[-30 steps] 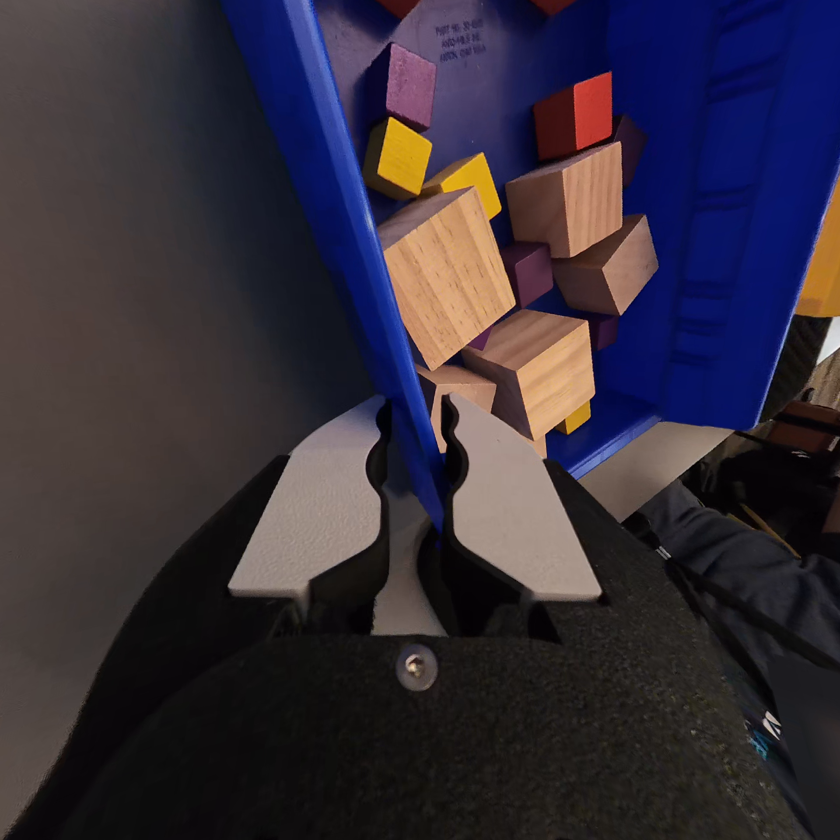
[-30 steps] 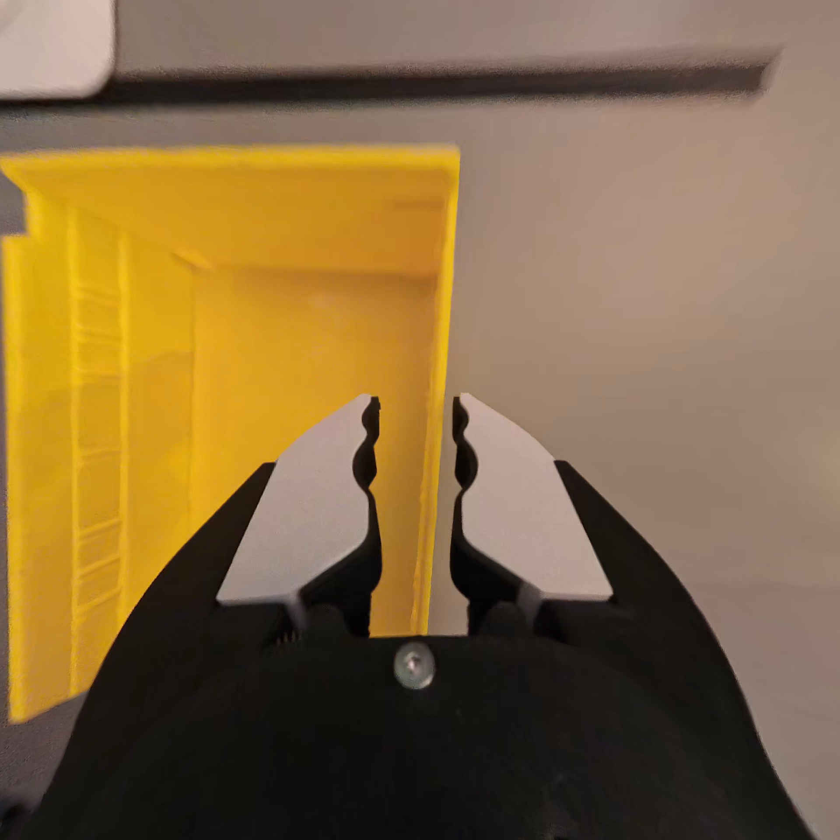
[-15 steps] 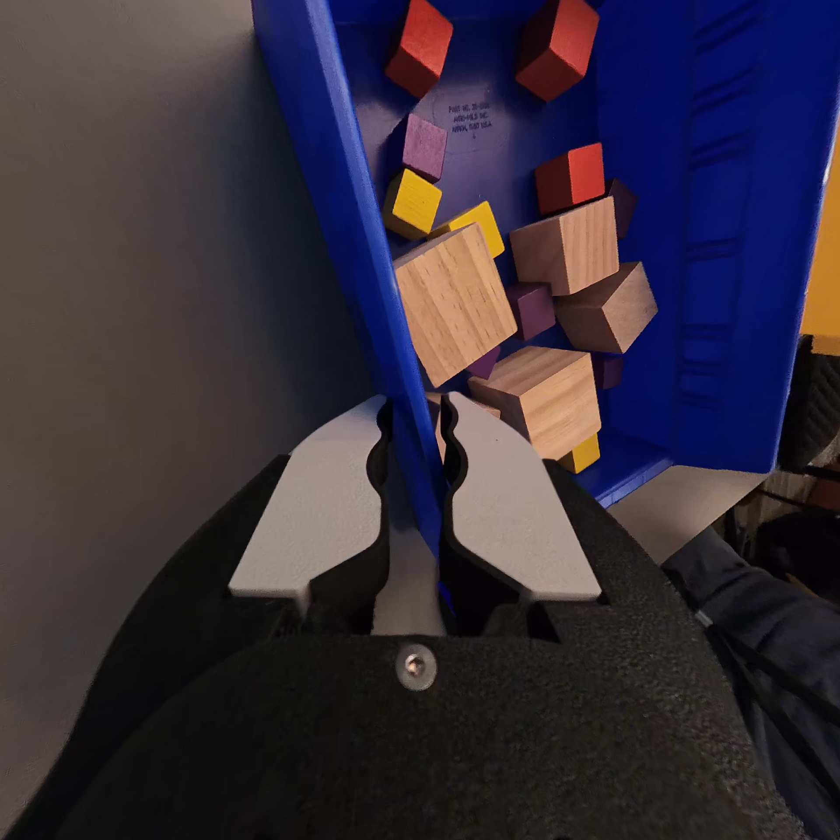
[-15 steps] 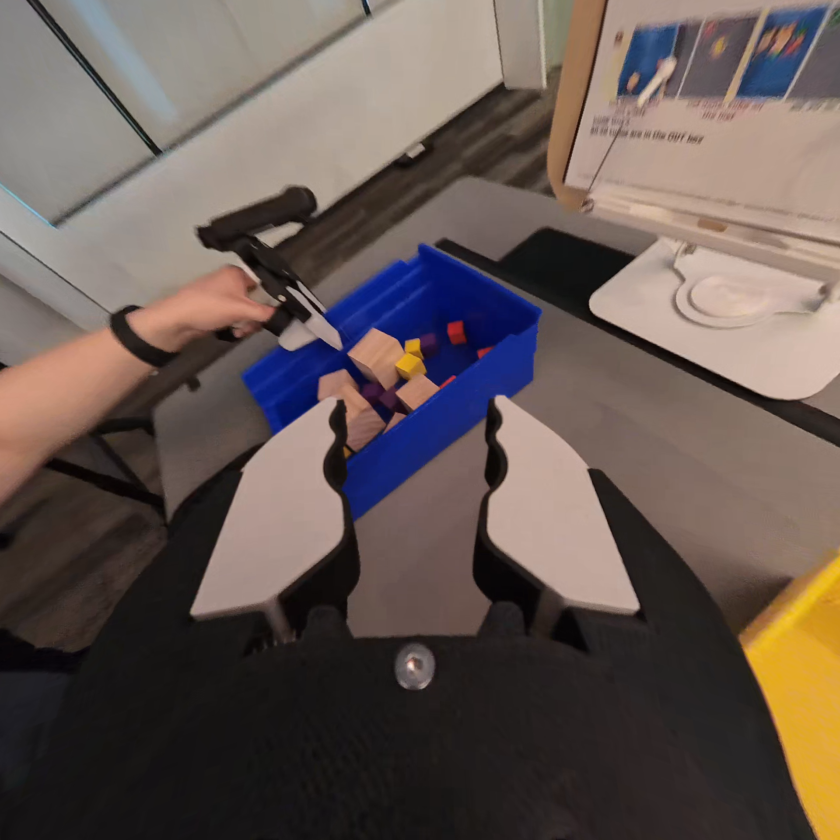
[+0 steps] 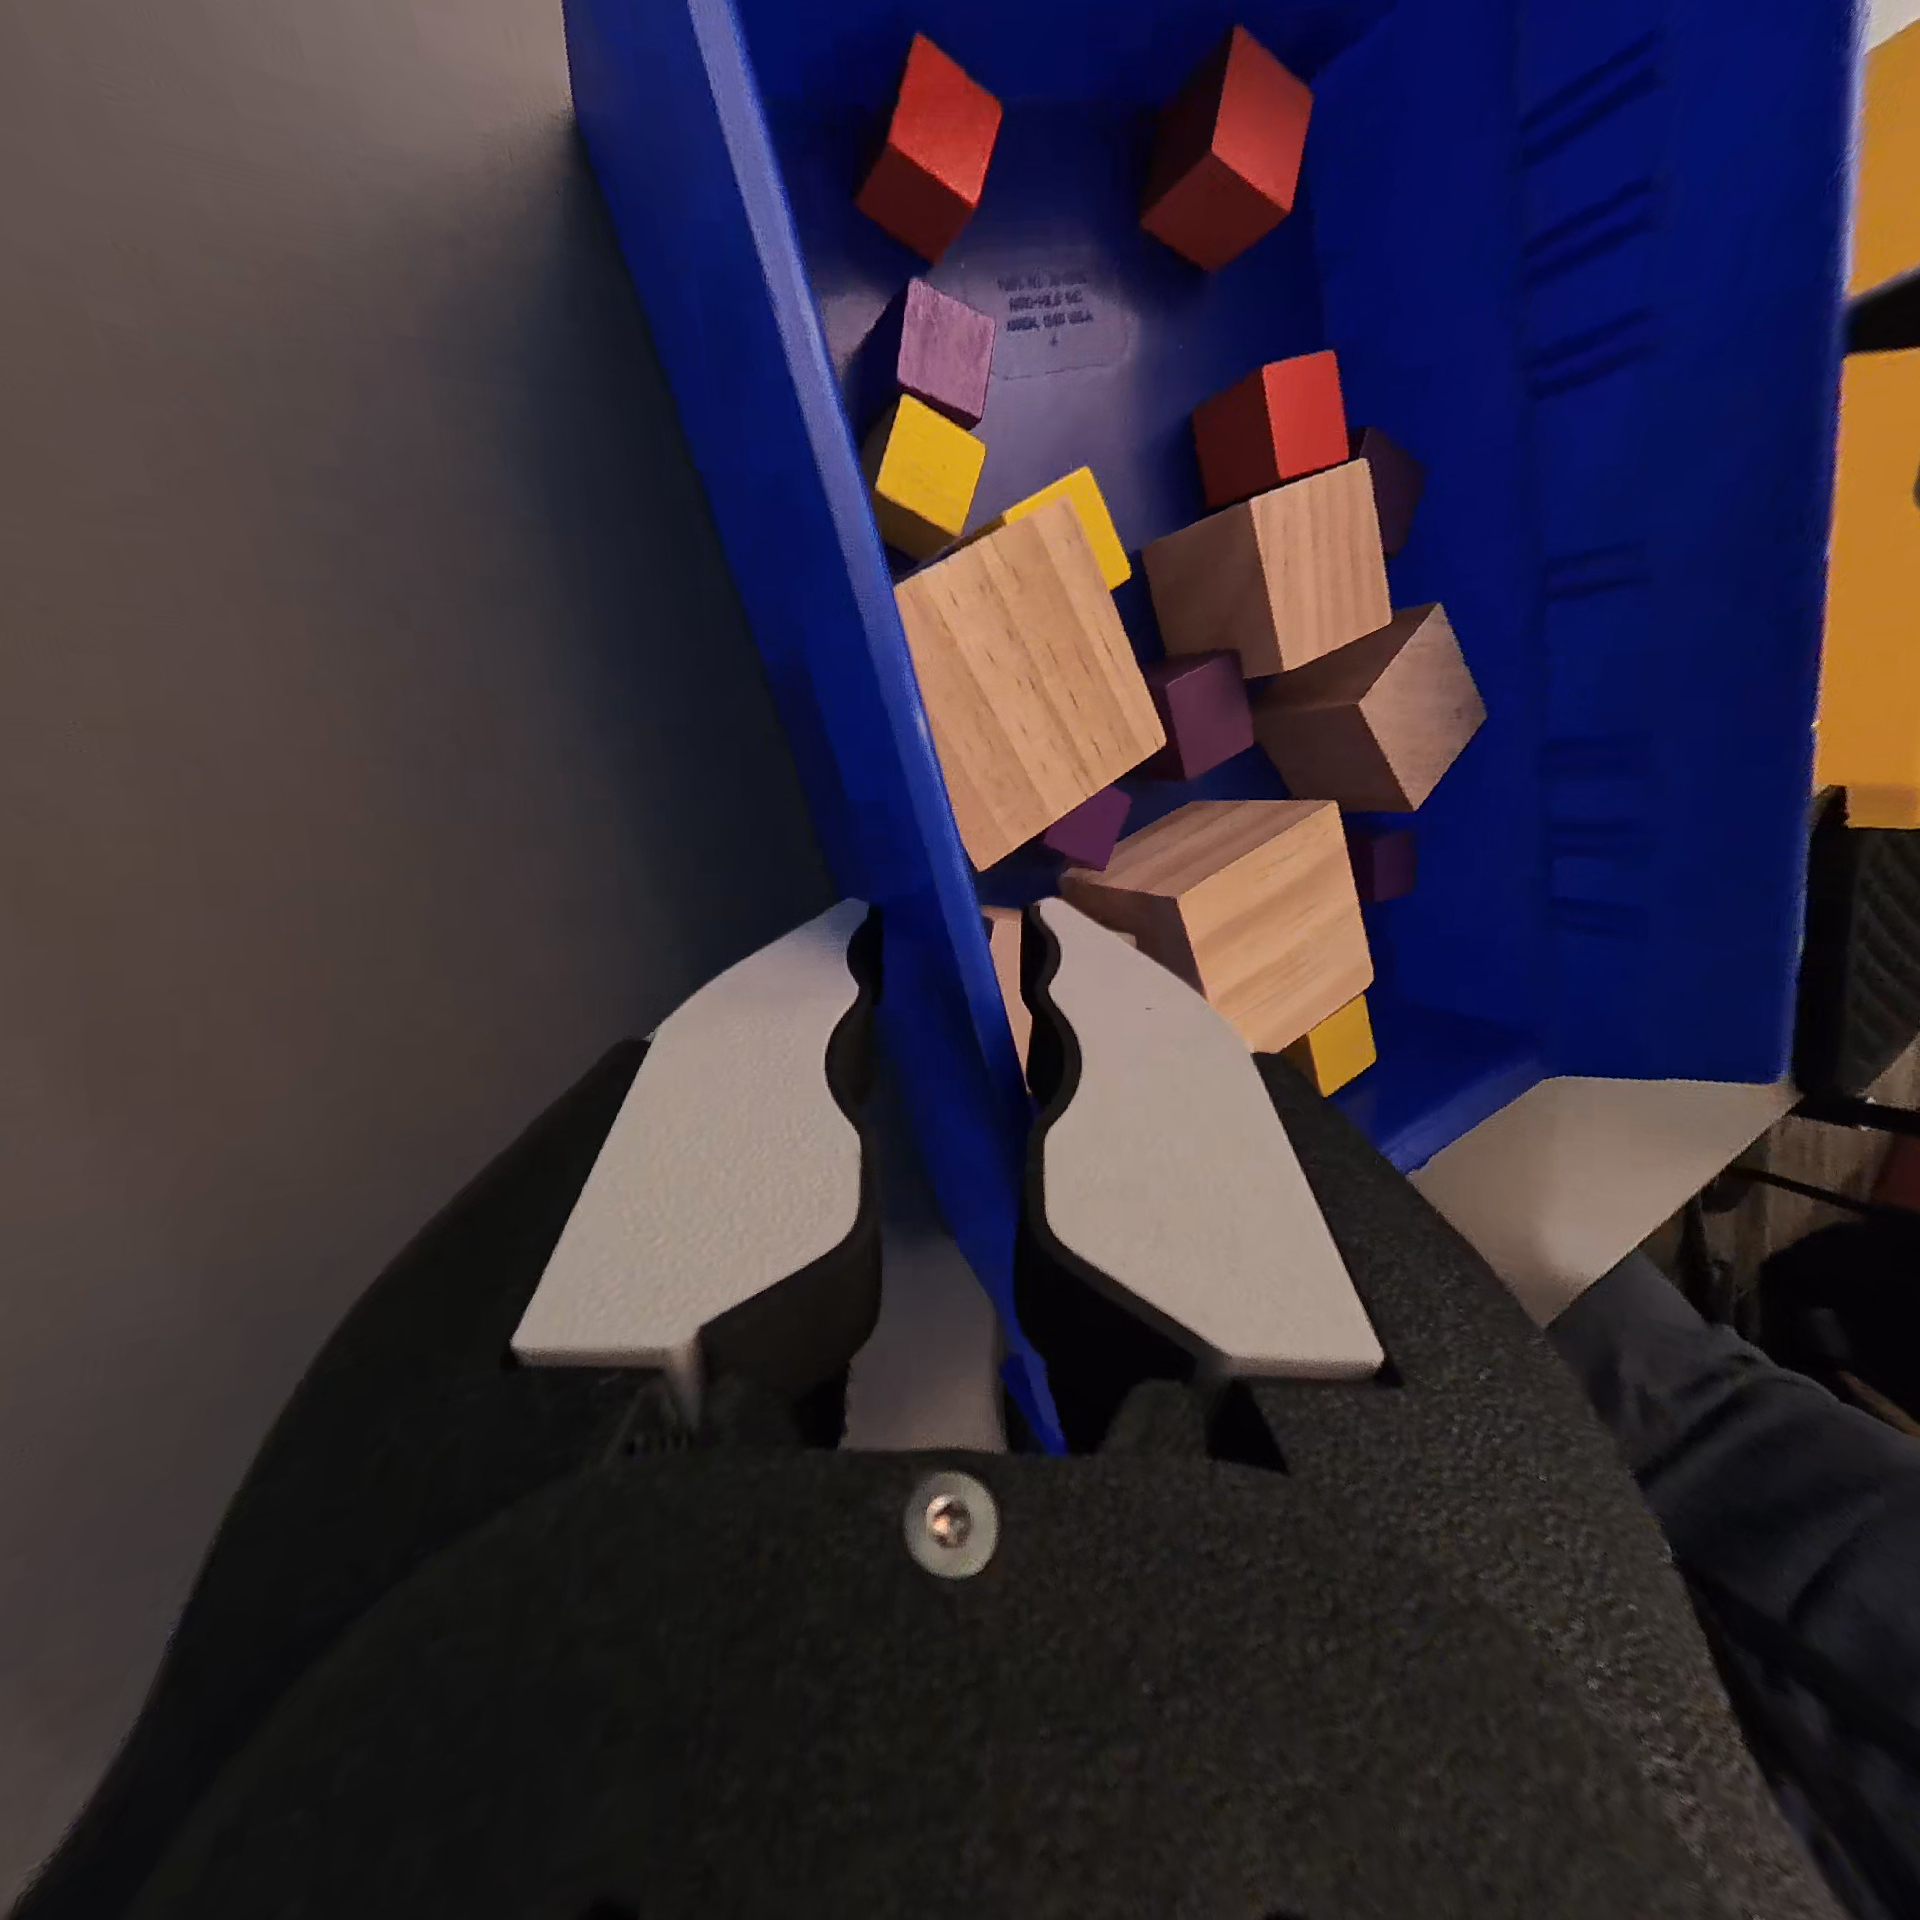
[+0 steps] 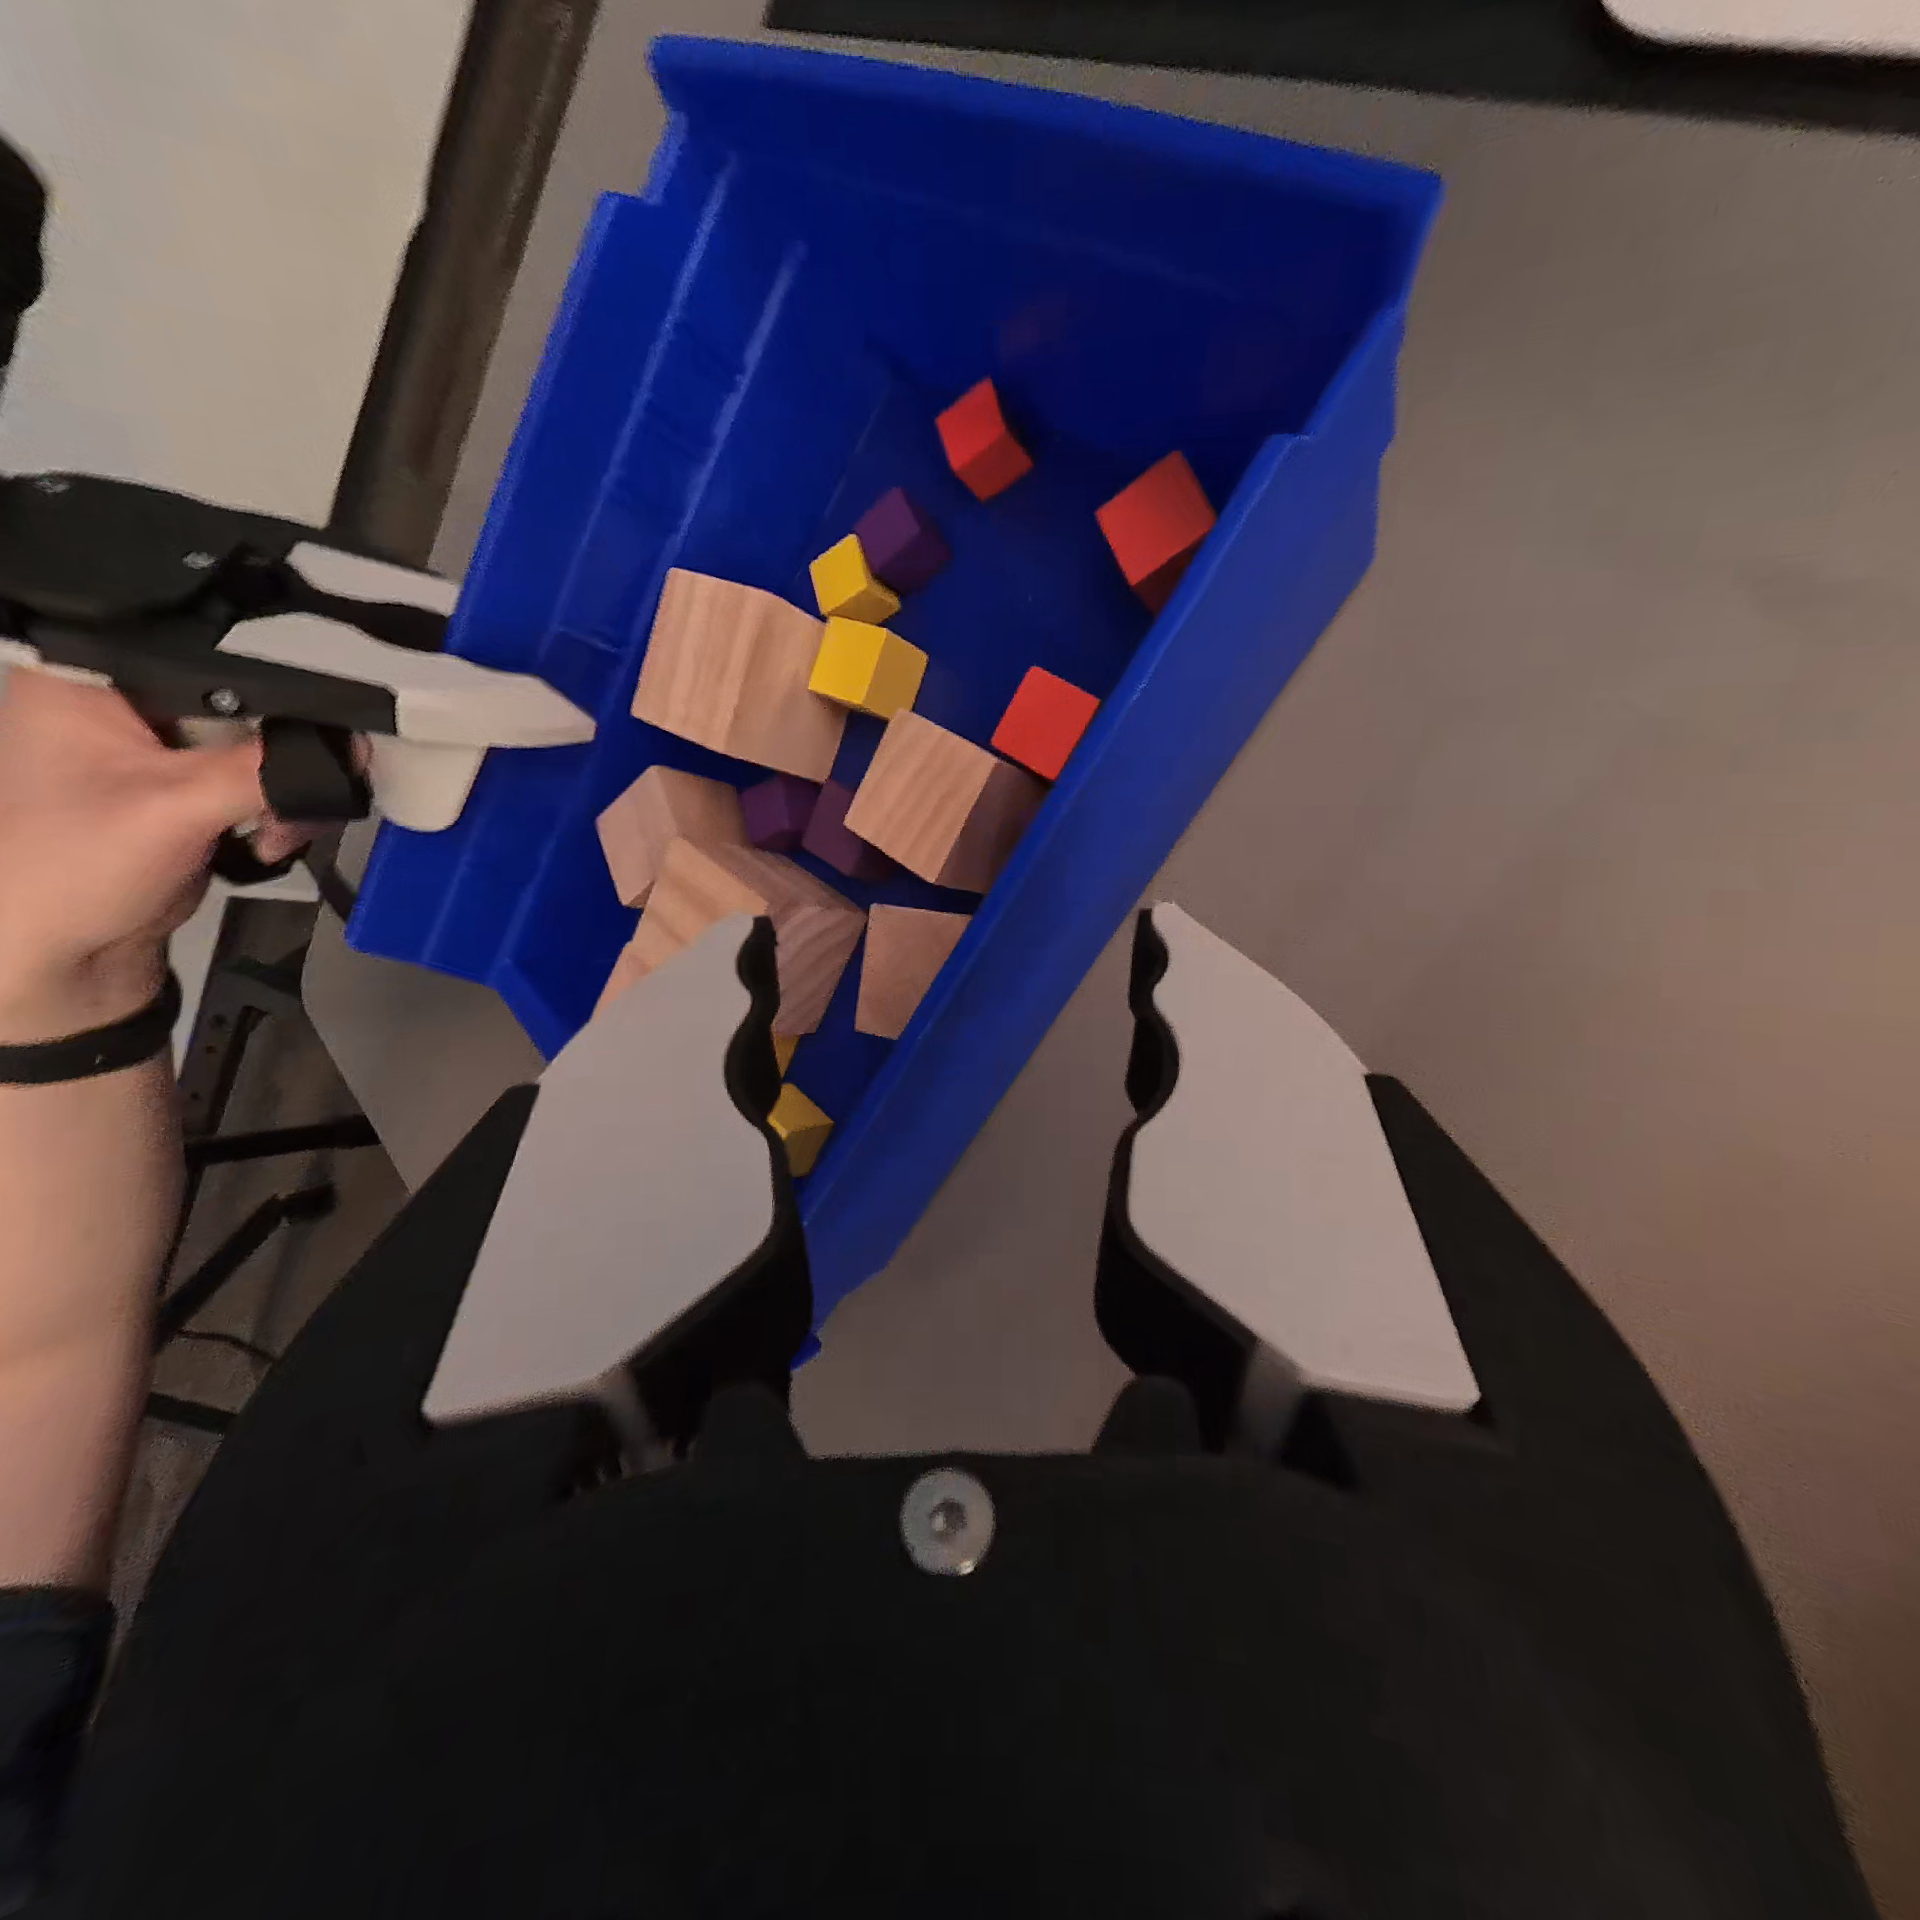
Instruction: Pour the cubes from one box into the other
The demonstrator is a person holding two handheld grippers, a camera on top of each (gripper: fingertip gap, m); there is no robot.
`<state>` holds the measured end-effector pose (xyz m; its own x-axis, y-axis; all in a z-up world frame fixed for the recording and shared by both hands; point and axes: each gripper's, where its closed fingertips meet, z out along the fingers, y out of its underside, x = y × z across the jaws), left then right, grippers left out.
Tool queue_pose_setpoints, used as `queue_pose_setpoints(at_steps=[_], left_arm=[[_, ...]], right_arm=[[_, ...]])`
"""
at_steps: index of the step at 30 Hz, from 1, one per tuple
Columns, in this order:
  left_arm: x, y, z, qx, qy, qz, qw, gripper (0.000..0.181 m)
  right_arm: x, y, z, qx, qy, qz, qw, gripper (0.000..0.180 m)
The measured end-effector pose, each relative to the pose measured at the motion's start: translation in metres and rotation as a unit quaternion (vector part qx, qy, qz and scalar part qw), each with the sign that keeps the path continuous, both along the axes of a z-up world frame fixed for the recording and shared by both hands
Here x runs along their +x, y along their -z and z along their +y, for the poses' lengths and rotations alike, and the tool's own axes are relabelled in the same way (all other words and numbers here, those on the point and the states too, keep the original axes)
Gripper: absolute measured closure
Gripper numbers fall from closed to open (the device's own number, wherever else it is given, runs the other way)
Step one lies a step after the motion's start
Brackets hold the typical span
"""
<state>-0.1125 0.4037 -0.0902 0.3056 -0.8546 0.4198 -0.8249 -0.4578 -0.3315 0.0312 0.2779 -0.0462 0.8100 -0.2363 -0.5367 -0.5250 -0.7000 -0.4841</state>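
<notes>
Blue box (image 6: 1195, 790) sits on the grey table (image 6: 1610, 727), near its corner, w/ a loose heap of cubes (image 5: 1226, 644) inside: big bare-wood ones plus small red, yellow and purple ones, piled mostly toward the low open-front end. It's a stiff moulded plastic bin, so it should lift by its walls w/o flexing; smooth sides could slip in a pinch, and the wood blocks look like the bulk of the weight and will prob. slide and tumble fast once it tips (the small ones first, I'd guess). Best hold is the rim of a long wall. The left gripper (image 5: 951, 925) is clamped narrow on one long wall, one finger inside, one outside. The right gripper (image 6: 951, 935) has its jaws spread wide astride the opposite long wall, not yet closed on it. The yellow box (image 5: 1881, 582) shows only as a cut-off strip at the left view's edge, so its inside can't be seen. Some cubes are hidden behind the right fingers, and the right view is motion-blurred.
</notes>
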Motion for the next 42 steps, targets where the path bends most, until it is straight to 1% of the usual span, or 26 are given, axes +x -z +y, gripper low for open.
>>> queue_pose_setpoints(at_steps=[2,4,6,8,11,13,15,18,23,30,33,37,42], left_arm=[[-0.004,0.007,-0.005,-0.006,0.009,0.024,1.000,0.155],[-0.007,0.013,-0.011,-0.009,0.018,0.041,0.999,0.152],[-0.009,0.012,-0.012,-0.007,0.017,0.050,0.999,0.152],[-0.012,0.012,-0.012,-0.006,0.015,0.056,0.998,0.155],[-0.015,0.012,-0.014,-0.007,0.013,0.064,0.998,0.155],[-0.016,0.013,-0.014,-0.005,0.013,0.073,0.997,0.158],[-0.017,0.013,-0.013,-0.004,0.013,0.082,0.997,0.160],[-0.016,0.014,-0.011,-0.004,0.015,0.096,0.995,0.162],[-0.014,0.018,-0.011,-0.013,0.013,0.123,0.992,0.161],[-0.019,0.020,-0.010,0.004,0.005,0.168,0.986,0.167],[-0.021,0.020,-0.008,0.025,0.012,0.185,0.982,0.171],[-0.023,0.021,-0.007,0.042,0.016,0.206,0.978,0.172],[-0.024,0.022,-0.008,0.019,0.002,0.217,0.976,0.172]], right_arm=[[0.004,0.005,0.006,-0.021,0.016,0.012,1.000,0.118],[0.008,0.006,0.013,-0.022,0.037,0.020,0.999,0.126],[0.010,0.007,0.018,-0.022,0.041,0.013,0.999,0.139],[0.011,0.013,0.019,-0.037,0.037,-0.014,0.999,0.145],[0.015,0.024,0.019,-0.071,0.034,-0.048,0.996,0.145],[0.013,0.029,0.021,-0.084,0.033,-0.045,0.995,0.146],[0.003,0.035,0.021,-0.107,0.019,-0.021,0.994,0.146],[-0.001,0.041,0.018,-0.147,0.008,-0.043,0.988,0.146],[0.004,0.045,0.018,-0.194,0.023,-0.061,0.979,0.153],[0.012,0.055,0.017,-0.266,0.052,-0.085,0.959,0.166],[0.013,0.056,0.016,-0.277,0.057,-0.092,0.955,0.169],[0.013,0.061,0.017,-0.271,0.069,-0.079,0.957,0.170],[0.012,0.066,0.017,-0.264,0.082,-0.049,0.960,0.171]])
